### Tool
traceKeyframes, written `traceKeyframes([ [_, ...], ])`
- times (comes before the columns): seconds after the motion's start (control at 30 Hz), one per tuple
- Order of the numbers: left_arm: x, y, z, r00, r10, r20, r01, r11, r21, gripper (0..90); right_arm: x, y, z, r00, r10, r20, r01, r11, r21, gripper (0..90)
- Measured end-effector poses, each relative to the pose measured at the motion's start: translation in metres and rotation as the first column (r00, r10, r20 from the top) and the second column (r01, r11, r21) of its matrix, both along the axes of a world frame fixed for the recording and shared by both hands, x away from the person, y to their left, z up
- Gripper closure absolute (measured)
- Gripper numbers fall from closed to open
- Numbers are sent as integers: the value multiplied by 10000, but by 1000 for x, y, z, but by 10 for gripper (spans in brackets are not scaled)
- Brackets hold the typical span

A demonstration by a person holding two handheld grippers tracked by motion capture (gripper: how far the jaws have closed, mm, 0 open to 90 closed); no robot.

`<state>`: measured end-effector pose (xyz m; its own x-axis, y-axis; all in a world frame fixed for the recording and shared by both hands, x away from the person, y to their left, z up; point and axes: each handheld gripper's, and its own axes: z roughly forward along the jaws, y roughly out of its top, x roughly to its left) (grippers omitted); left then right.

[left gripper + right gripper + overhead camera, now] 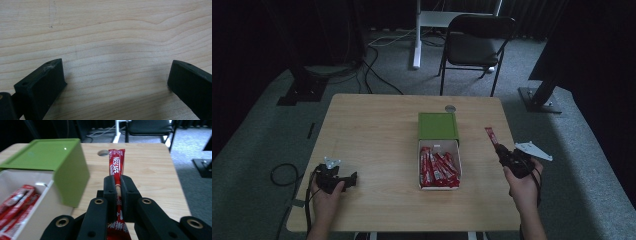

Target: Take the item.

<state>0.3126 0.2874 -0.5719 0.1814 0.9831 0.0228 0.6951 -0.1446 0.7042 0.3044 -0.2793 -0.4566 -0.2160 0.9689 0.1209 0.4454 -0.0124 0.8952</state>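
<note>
High view: the long red Nescafé stick sachet (490,136) is clamped in the right gripper (501,149), right of the green-lidded white box (438,127). Left gripper view: black jaws are held wide apart over the pale wooden table (105,37). Right gripper view: the sachet (116,165) is pinched between the fingers (110,192), right of the box (55,167).

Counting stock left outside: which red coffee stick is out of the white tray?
The red stick clamped in the right gripper, beside the green box; the other sticks lie in the white tray.
</note>
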Motion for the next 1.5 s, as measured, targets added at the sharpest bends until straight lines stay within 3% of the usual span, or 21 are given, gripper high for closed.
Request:
traceKeyframes([
  [0.4,0,0,0,10000,0,1,0,10000,-2,19,3,-29,-31,9940,-1069,-249,1062,9939,-281,836],
  [0.77,0,0,0,10000,1,1,-1,10000,0,19,7,-49,-63,9773,-1925,-888,1898,9811,-382,837],
  [1.17,0,0,0,10000,-2,-1,2,10000,1,19,10,-62,-97,9571,-2418,-1595,2348,9701,-616,836],
  [1.5,0,0,0,10000,0,-1,0,10000,0,18,11,-58,-117,9469,-2254,-2294,2095,9735,-919,831],
])
